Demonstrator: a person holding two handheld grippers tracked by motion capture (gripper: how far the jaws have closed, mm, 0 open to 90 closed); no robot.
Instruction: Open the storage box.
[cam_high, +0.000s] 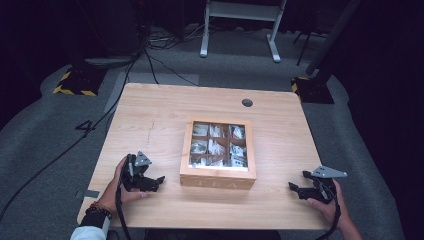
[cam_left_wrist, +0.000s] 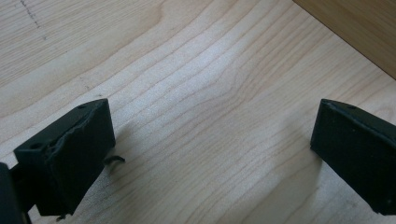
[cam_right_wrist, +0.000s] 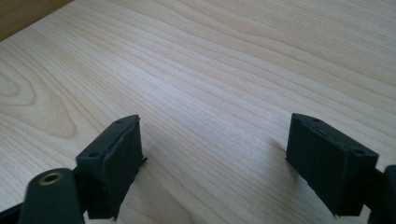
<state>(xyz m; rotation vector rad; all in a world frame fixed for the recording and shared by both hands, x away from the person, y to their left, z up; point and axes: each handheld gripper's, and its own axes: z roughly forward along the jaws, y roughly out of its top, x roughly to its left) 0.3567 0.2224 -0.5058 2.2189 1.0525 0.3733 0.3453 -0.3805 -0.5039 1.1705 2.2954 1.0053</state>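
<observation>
A wooden tea box (cam_high: 218, 150) with a glass lid and several compartments of tea bags sits in the middle of the table, its front marked TEA. My left gripper (cam_high: 159, 182) rests on the table to the box's left, jaws pointing toward it, open with nothing between them (cam_left_wrist: 212, 144). A corner of the box (cam_left_wrist: 355, 28) shows at the top right of the left gripper view. My right gripper (cam_high: 294, 189) lies on the table to the box's right, also open and empty (cam_right_wrist: 215, 158). The box's edge (cam_right_wrist: 23, 14) shows at the top left there.
The light wooden table (cam_high: 150, 125) has a small round cable hole (cam_high: 247, 103) near its far edge. Beyond it lie grey carpet, black cables (cam_high: 150, 55) and a white desk frame (cam_high: 240, 25). A dark stand base with yellow stripes (cam_high: 75, 82) sits at far left.
</observation>
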